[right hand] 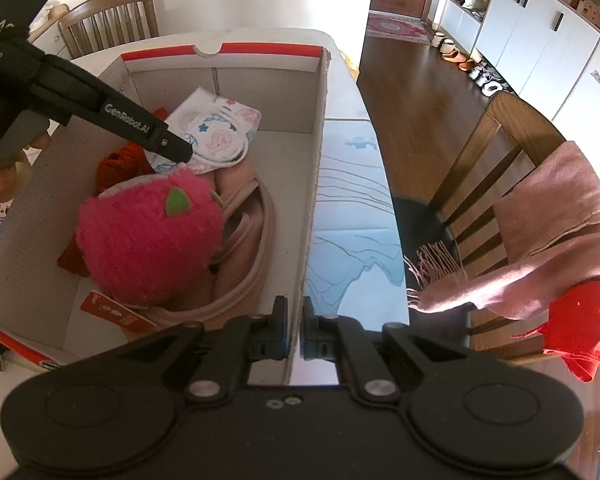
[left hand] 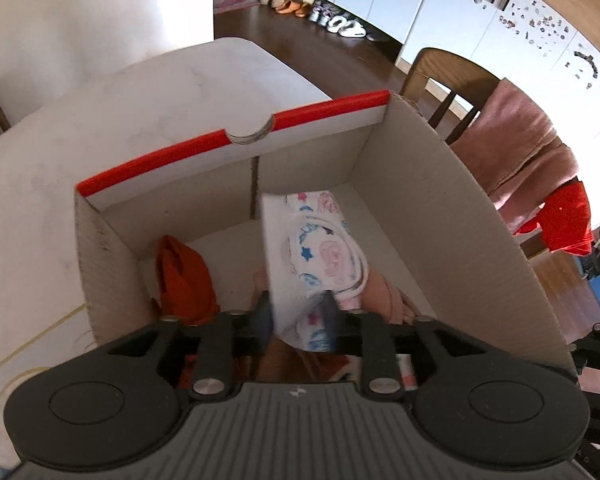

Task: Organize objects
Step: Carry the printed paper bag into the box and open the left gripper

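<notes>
On a white table (right hand: 352, 200) beside a wood floor (right hand: 412, 92) sits a cardboard box (right hand: 316, 152). The left gripper (left hand: 298, 316) is clenched on a printed white cloth (left hand: 320, 248) inside the box, above an orange cloth (left hand: 184, 276). The right gripper (right hand: 294, 320) pinches the box's side wall. A pink scarf (right hand: 540, 232) drapes a chair (right hand: 496, 152).

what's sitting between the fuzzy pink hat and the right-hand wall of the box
A folded pink garment fills that stretch, lying between the pink hat and the cardboard box wall; the right wrist view shows it.
</notes>
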